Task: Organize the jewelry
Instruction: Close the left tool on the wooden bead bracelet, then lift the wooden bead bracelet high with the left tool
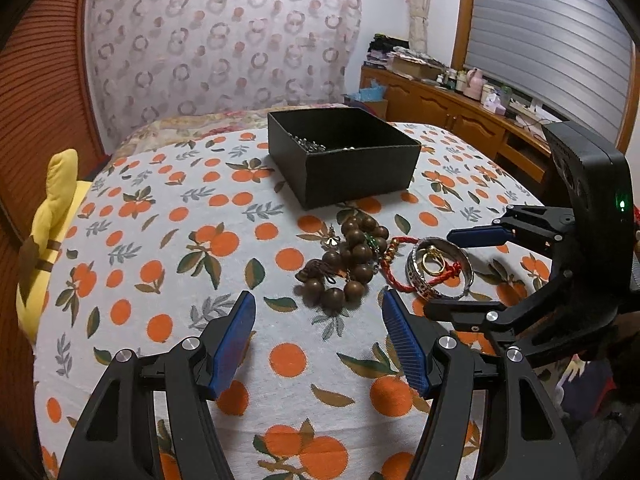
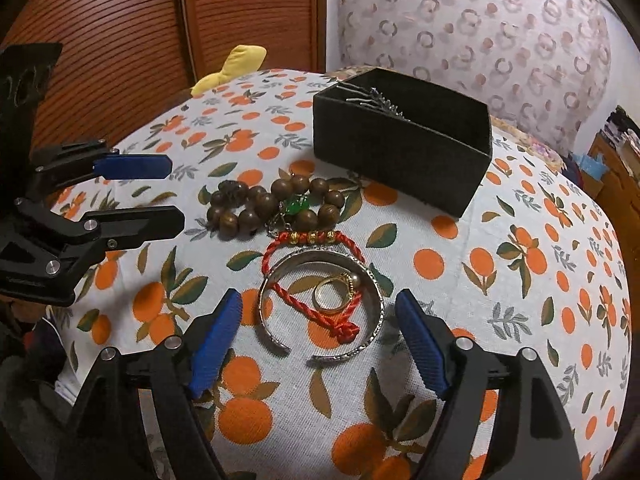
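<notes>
On the orange-print cloth (image 2: 500, 280) a silver cuff bangle (image 2: 276, 270) lies between the tips of my right gripper (image 2: 318, 298). Its blue pads stand open, clear of the bangle on both sides. A gold ring (image 2: 332, 298) and part of a red cord bracelet (image 2: 312, 238) lie inside the bangle. A wooden bead bracelet (image 1: 356, 256) lies just beyond my left gripper (image 1: 318, 300), which is open and holds nothing. Behind the pile stands a black box (image 1: 352, 172) with metal hairpins (image 2: 376, 98) inside. From the left wrist, the right gripper (image 1: 438, 274) straddles the bangle (image 1: 418, 284).
A yellow plush toy (image 1: 60, 216) lies at the cloth's far left edge. Brown louvred doors (image 2: 120, 40) stand behind it. A wooden sideboard (image 1: 460, 108) crowded with small items runs along the right wall. The cloth falls away at its rounded edges.
</notes>
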Motion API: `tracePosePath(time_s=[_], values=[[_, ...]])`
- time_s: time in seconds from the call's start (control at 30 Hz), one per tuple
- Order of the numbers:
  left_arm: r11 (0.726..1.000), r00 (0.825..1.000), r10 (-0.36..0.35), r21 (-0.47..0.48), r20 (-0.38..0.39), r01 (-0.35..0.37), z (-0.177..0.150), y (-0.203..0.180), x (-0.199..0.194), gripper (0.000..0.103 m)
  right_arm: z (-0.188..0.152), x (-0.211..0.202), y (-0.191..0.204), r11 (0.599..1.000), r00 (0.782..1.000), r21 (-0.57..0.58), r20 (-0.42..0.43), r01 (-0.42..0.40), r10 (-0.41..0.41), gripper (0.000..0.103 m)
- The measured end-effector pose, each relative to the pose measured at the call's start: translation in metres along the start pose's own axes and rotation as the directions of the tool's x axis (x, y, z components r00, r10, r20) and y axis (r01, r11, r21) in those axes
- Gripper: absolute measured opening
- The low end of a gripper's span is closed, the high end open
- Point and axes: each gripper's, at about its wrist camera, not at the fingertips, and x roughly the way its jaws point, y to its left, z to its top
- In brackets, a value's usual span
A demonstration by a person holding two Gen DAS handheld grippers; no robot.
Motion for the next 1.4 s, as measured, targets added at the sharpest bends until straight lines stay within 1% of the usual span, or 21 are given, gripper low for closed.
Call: tracePosePath(time_s=[0.03,0.07,0.1,0.13,0.17,0.2,0.27,0.37,0.5,0.77,0.93,1.03,1.1,1.13,1.2,1.27,1.4], values=[[1.000,1.000,-0.003,0.001,-0.001,0.003,0.000,0.000,0.001,0.063,-0.001,-0.001,0.000,1.000,1.000,-0.004,0.003,-0.007,0.007,0.068],[1.000,1.000,-0.007,0.005,-0.002,0.007,0.001,-0.002,0.001,0.063,-0.001,-0.002,0.000,1.000,1.000,-0.011,0.010,-0.005,0.005,0.063],[1.000,1.000,-0.011,0.010,-0.003,0.011,0.001,-0.003,0.002,0.060,-0.001,-0.003,0.000,1.000,1.000,-0.013,0.010,-0.008,0.008,0.063],[1.000,1.000,-0.017,0.014,-0.007,0.017,0.002,-0.005,0.003,0.052,-0.002,-0.004,-0.001,1.000,1.000,-0.012,0.009,-0.009,0.009,0.063],[0.999,0.999,-0.030,0.019,-0.013,0.030,0.003,-0.007,0.004,0.048,-0.004,-0.006,-0.003,1.000,1.000,-0.009,0.013,-0.009,0.009,0.063],[0.999,0.999,-0.041,0.022,-0.013,0.041,0.005,-0.008,0.004,0.045,-0.006,-0.008,-0.004,1.000,1.000,-0.005,0.016,-0.009,0.009,0.063],[0.997,0.998,-0.064,0.032,-0.018,0.064,0.007,-0.013,0.007,0.035,-0.010,-0.013,-0.010,1.000,1.000,0.012,0.024,-0.001,0.001,0.063],[0.995,0.997,-0.076,0.055,-0.030,0.078,0.012,-0.020,0.013,0.029,-0.015,-0.024,-0.018,0.999,0.999,0.041,0.048,0.002,-0.004,0.063],[0.993,0.996,-0.087,0.074,-0.038,0.089,0.017,-0.027,0.021,0.026,-0.018,-0.035,-0.028,0.998,0.997,0.062,0.071,0.010,-0.015,0.063],[0.994,0.995,-0.053,0.091,-0.082,0.060,0.020,-0.030,0.040,0.026,-0.020,-0.040,-0.038,0.996,0.996,0.084,0.086,0.014,-0.021,0.063],[0.994,0.995,-0.041,0.101,-0.089,0.051,0.020,-0.031,0.044,0.026,-0.020,-0.039,-0.038,0.997,0.996,0.082,0.083,0.013,-0.020,0.063],[0.992,0.995,-0.020,0.118,-0.094,0.031,0.021,-0.033,0.048,0.026,-0.020,-0.039,-0.039,0.997,0.997,0.079,0.079,0.014,-0.020,0.063],[0.991,0.995,0.002,0.132,-0.097,0.010,0.021,-0.034,0.050,0.016,-0.020,-0.039,-0.039,0.997,0.997,0.075,0.077,0.013,-0.019,0.063],[0.991,0.995,0.004,0.136,-0.098,0.010,0.022,-0.035,0.050,0.012,-0.020,-0.039,-0.039,0.997,0.997,0.072,0.076,0.013,-0.018,0.063],[0.991,0.996,-0.014,0.132,-0.087,0.025,0.022,-0.035,0.047,0.012,-0.018,-0.039,-0.038,0.998,0.997,0.067,0.075,0.013,-0.018,0.063],[0.992,0.998,-0.011,0.126,-0.064,0.019,0.026,-0.035,0.039,0.012,-0.016,-0.041,-0.039,0.998,0.997,0.065,0.075,0.017,-0.021,0.063],[0.994,0.998,-0.057,0.089,0.010,0.056,0.039,-0.031,0.014,0.012,-0.011,-0.046,-0.041,0.998,0.996,0.065,0.087,0.022,-0.027,0.063]])
